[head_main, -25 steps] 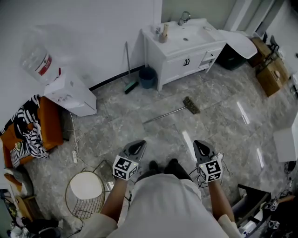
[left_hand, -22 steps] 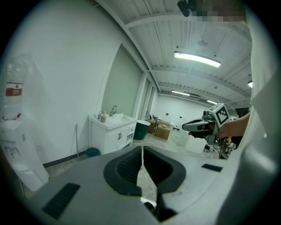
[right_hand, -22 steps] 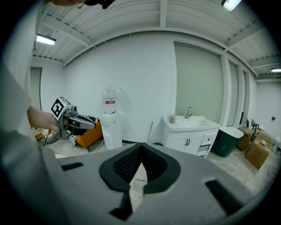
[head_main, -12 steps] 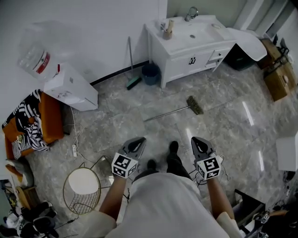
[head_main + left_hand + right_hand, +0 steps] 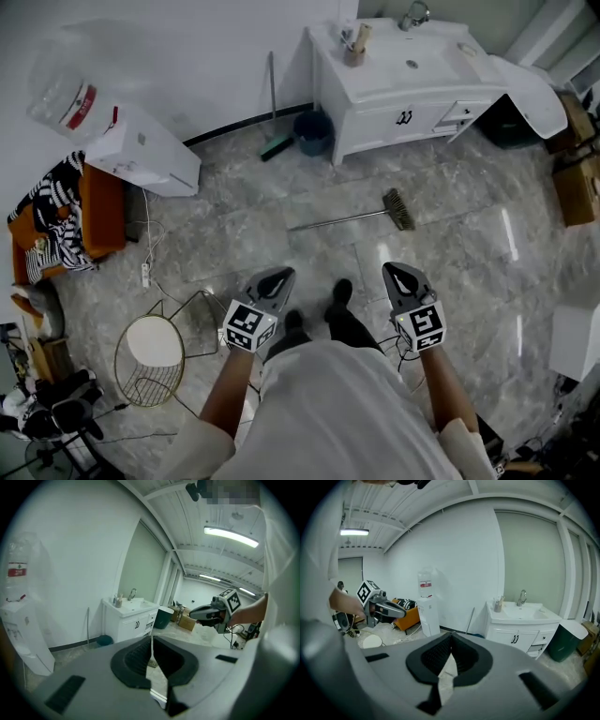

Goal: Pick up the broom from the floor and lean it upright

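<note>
The broom (image 5: 349,219) lies flat on the grey marble floor, its thin handle pointing left and its dark bristle head (image 5: 399,208) at the right. It lies ahead of the person's feet, apart from both grippers. My left gripper (image 5: 277,275) hangs in the air short of the handle's left end, shut and empty. My right gripper (image 5: 394,270) hangs short of the bristle head, also shut with nothing in it. In the left gripper view the jaws of the left gripper (image 5: 151,638) meet at the tip. The right gripper view shows the right gripper (image 5: 451,634) closed the same way.
A white vanity (image 5: 412,89) with a sink stands at the far wall. Beside it are a blue bin (image 5: 312,133) and a second broom (image 5: 273,112) leaning upright. A water dispenser (image 5: 141,150), an orange chair (image 5: 89,225) and a wire basket (image 5: 150,354) stand at the left.
The person has walked toward the broom, which now lies closer below. Both grippers travelled along with the body and stayed shut.
</note>
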`<state>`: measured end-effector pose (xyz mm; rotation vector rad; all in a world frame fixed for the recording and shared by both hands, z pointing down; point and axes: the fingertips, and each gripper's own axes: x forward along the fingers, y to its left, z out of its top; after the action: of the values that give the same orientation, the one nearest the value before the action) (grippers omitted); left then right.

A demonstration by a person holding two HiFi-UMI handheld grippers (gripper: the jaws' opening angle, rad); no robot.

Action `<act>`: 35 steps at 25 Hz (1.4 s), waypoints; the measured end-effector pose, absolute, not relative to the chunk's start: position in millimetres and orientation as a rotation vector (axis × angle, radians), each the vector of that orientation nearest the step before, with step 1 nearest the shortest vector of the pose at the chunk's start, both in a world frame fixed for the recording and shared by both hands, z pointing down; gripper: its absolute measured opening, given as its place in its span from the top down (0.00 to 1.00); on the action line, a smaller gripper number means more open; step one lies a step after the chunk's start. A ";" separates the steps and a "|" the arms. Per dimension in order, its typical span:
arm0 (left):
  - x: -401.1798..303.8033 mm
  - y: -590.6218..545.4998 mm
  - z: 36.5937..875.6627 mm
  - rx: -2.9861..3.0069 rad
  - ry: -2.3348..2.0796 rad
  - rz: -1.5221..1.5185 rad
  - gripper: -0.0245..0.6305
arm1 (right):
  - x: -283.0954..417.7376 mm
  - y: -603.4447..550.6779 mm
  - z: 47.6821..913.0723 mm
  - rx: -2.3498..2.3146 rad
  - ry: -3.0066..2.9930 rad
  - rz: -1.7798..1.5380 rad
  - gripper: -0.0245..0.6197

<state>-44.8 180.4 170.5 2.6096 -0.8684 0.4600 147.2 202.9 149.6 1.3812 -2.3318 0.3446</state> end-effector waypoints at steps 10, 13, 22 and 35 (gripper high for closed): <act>-12.1 148.5 188.8 2.537 -0.991 0.490 0.94 | 182.0 143.4 172.4 1.231 -2.411 0.340 0.96; -8.0 142.2 199.0 2.507 -1.010 0.494 0.94 | 187.9 130.5 187.0 1.203 -2.412 0.355 0.96; -8.0 101.6 238.4 2.449 -1.011 0.505 0.94 | 176.0 90.5 221.9 1.101 -2.386 0.443 0.96; -53.2 29.6 339.9 2.425 -0.916 0.531 0.94 | 117.2 22.7 300.4 1.019 -2.312 0.479 0.96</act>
<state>-53.2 29.6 339.9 2.4246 -0.9162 0.5306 117.2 22.7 300.4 1.0191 -2.3122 0.4791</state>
